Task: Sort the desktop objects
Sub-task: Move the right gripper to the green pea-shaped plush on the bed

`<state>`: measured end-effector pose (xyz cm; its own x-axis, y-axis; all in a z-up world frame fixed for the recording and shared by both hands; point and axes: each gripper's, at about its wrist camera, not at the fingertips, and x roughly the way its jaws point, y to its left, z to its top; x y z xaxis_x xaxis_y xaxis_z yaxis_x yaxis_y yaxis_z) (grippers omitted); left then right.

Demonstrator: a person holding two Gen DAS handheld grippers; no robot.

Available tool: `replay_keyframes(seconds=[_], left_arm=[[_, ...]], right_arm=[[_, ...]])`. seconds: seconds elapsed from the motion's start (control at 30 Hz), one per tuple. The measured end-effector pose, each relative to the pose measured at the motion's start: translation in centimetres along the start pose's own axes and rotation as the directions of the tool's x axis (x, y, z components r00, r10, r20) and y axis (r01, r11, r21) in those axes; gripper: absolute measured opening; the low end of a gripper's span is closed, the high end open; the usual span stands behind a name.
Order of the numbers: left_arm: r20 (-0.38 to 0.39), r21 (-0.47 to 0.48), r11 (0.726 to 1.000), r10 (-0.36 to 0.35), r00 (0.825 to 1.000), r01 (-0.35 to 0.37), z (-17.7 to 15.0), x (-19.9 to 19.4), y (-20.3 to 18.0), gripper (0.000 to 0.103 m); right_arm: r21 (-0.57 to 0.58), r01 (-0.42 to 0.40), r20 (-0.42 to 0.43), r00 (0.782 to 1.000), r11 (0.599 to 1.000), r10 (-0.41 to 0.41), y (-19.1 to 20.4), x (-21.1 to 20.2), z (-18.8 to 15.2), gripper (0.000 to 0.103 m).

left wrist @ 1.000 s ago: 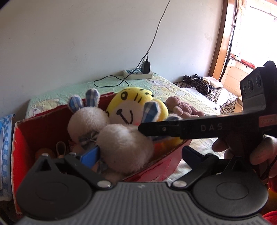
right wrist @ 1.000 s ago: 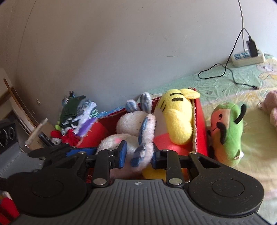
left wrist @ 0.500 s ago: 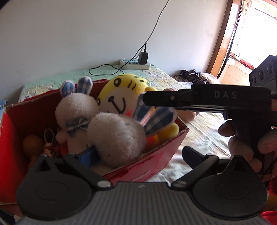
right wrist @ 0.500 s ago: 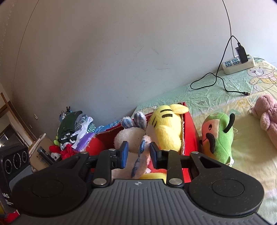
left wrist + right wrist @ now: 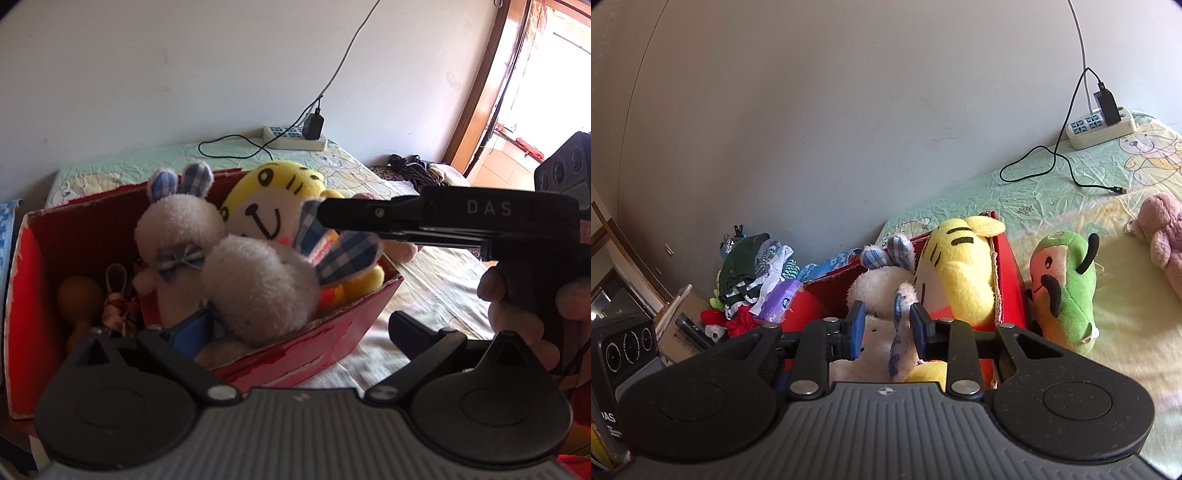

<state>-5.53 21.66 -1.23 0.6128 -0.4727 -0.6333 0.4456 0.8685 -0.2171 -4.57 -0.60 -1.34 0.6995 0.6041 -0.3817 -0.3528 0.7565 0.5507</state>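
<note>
Right wrist view: right gripper (image 5: pixel 887 326) above the red box (image 5: pixel 1010 284), pads either side of a white bunny's (image 5: pixel 882 291) checked ear, gap visible on both sides, so apparently released rather than pinching. Yellow tiger plush (image 5: pixel 960 273) upright against the box's right wall; green plush (image 5: pixel 1065 290) just outside on the bedsheet (image 5: pixel 1052 192).

Left wrist view: left gripper (image 5: pixel 295 325) spread wide, blue pad low in the box beside the second bunny (image 5: pixel 258 288); other finger outside, over the sheet. Hand (image 5: pixel 524 299) gripping the right tool's handle.
</note>
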Motion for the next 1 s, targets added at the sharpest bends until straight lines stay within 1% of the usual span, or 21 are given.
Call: replay_keyframes(seconds=[0.1, 0.17, 0.27, 0.3, 0.37, 0.5, 0.6, 0.73, 0.9, 1.0], left_arm=[[0.013, -0.022, 1.0, 0.011, 1.0, -0.011, 0.4, -0.7, 0.5, 0.101], [0.017, -0.035, 0.999, 0.023, 1.0, -0.022, 0.8, -1.1, 0.9, 0.101], [0.005, -0.036, 0.997, 0.062, 0.998, -0.062, 1.3, -1.1, 0.9, 0.101], [0.003, -0.034, 0.997, 0.074, 0.997, -0.074, 1.4, -1.2, 0.8, 0.101], [-0.01, -0.033, 0.995, 0.09, 0.996, -0.09, 1.7, -1.1, 0.6, 0.101], [-0.045, -0.01, 0.991, 0.131, 0.99, -0.132, 2.1, -0.4, -0.2, 0.101], [-0.075, -0.008, 0.987, 0.161, 0.984, -0.162, 2.3, 0.3, -0.5, 0.101], [-0.105, -0.032, 0.98, 0.192, 0.976, -0.196, 2.6, 1.0, -0.6, 0.101], [-0.146, -0.063, 0.965, 0.242, 0.959, -0.254, 2.9, 2.1, -0.9, 0.101], [-0.153, -0.087, 0.953, 0.275, 0.949, -0.291, 3.4, 2.3, -1.2, 0.1]], right_arm=[[-0.033, 0.032, -0.012, 0.999, 0.999, -0.032, 0.7, 0.0, -0.2, 0.031], [-0.047, 0.066, -0.016, 0.998, 0.997, -0.067, 0.9, 0.1, -0.4, 0.034], [-0.032, 0.089, -0.012, 0.996, 0.996, -0.09, 0.6, -0.1, -0.6, 0.035], [-0.021, 0.09, -0.007, 0.996, 0.996, -0.09, 0.4, -0.2, -0.6, 0.037], [0.008, 0.085, 0.0, 0.996, 0.996, -0.085, 0.1, -0.7, -0.5, 0.04], [0.063, 0.076, 0.023, 0.997, 0.995, -0.078, -0.7, -1.6, -0.5, 0.04], [0.078, 0.063, 0.026, 0.998, 0.995, -0.066, -1.1, -1.8, -0.6, 0.04], [0.071, 0.033, 0.008, 0.999, 0.997, -0.034, -1.4, -1.5, -0.4, 0.041], [0.059, -0.003, -0.029, 1.0, 0.998, 0.005, -2.3, -1.3, 0.1, 0.041], [0.067, -0.022, -0.048, 0.999, 0.997, 0.025, -3.4, -1.5, 0.5, 0.041]])
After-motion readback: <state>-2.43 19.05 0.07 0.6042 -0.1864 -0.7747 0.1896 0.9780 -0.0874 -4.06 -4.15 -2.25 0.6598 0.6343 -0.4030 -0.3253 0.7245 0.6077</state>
